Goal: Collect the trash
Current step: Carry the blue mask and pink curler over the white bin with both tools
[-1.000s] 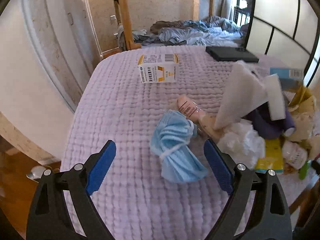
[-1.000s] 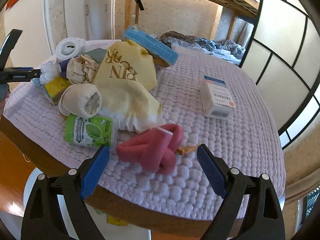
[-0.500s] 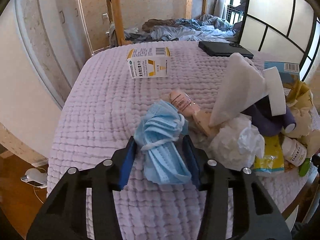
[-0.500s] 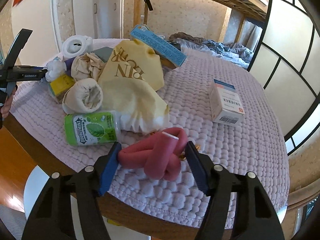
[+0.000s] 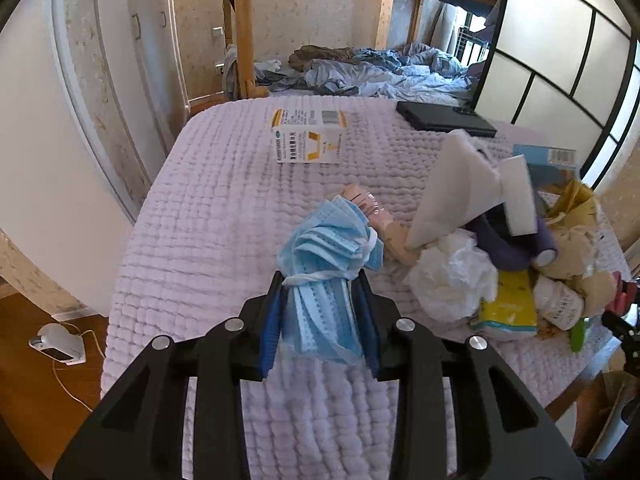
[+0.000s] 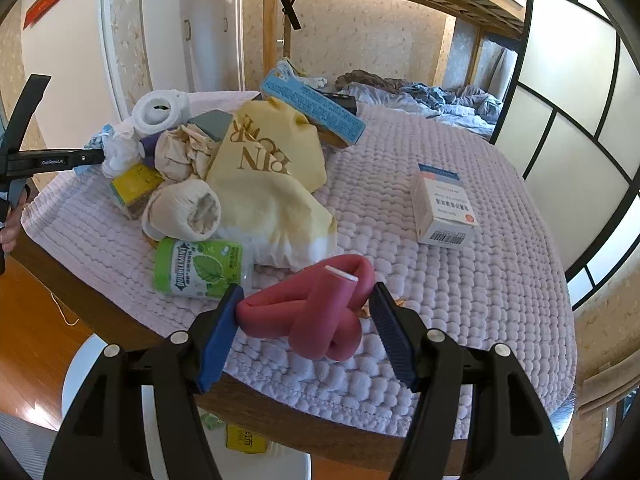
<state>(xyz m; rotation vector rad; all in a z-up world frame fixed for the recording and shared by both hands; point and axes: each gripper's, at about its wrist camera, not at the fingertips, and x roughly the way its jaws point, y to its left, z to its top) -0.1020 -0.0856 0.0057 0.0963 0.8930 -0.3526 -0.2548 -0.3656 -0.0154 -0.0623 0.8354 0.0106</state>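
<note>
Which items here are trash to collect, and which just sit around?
Trash:
- blue face masks, in the left claw
- knotted pink foam tube, in the right claw
- green mint canister
- crumpled yellow paper bag

Lying about:
- black laptop
- bed sheets
- floor charger

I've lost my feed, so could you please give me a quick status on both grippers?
Left gripper shut on blue face mask. Right gripper clamped on pink foam tube. Both items still over the table; nothing blocking.
</note>
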